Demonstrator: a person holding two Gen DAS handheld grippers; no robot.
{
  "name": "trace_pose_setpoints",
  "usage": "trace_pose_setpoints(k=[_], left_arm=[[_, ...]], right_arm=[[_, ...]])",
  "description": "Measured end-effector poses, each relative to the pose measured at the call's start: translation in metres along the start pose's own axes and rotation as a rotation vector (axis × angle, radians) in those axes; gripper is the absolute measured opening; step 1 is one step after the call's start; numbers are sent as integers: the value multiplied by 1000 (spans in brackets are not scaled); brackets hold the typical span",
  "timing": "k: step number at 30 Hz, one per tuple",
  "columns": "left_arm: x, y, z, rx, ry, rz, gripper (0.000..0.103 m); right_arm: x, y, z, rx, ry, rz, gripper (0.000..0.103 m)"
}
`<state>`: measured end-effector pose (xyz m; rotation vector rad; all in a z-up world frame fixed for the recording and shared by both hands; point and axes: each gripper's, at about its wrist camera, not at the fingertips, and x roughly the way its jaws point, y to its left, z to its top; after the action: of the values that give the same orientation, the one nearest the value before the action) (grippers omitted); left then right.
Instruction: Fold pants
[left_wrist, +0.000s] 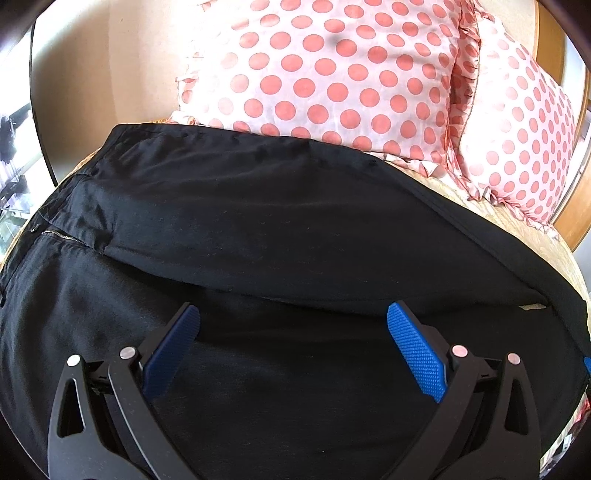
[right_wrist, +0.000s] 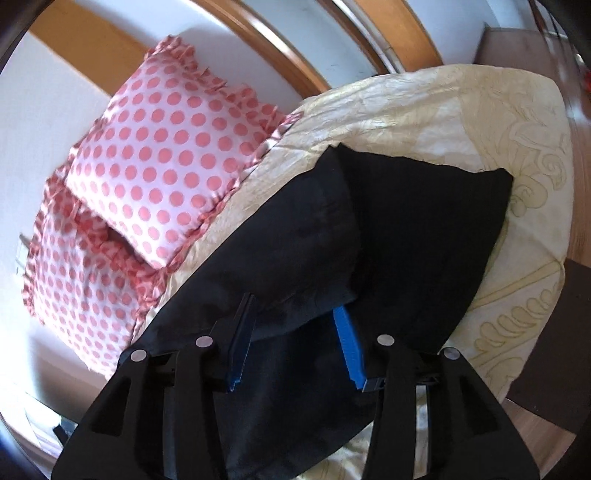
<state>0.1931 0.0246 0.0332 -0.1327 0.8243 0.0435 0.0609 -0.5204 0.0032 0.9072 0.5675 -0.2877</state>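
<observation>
Black pants (left_wrist: 258, 229) lie spread on a bed, waistband and zipper (left_wrist: 59, 234) at the left, legs running to the right. My left gripper (left_wrist: 293, 314) is open just above the near leg, its blue pads (left_wrist: 417, 350) wide apart with nothing between them. In the right wrist view the two pant legs (right_wrist: 406, 240) end at the hems on the far right. My right gripper (right_wrist: 295, 314) is open over the legs, and a fold of black cloth lies between its blue pads (right_wrist: 349, 347) without being pinched.
Two pink polka-dot pillows (left_wrist: 332, 74) (right_wrist: 166, 166) rest at the back of the bed. A cream patterned bedspread (right_wrist: 498, 277) covers the bed. A wooden headboard (right_wrist: 280, 48) runs behind it, and wooden floor (right_wrist: 576, 206) lies past the bed's right edge.
</observation>
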Motion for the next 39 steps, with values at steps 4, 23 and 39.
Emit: trace_pose_setpoints(k=[4, 23, 39], left_arm=[[1, 0, -1, 3, 6, -1, 101], [-12, 11, 2, -18, 10, -24, 101], [67, 106, 166, -120, 117, 183, 100]], right_arm=[[5, -6, 2, 34, -14, -19, 29], [-29, -29, 7, -46, -91, -76, 5], [-17, -19, 1, -235, -84, -172, 5]])
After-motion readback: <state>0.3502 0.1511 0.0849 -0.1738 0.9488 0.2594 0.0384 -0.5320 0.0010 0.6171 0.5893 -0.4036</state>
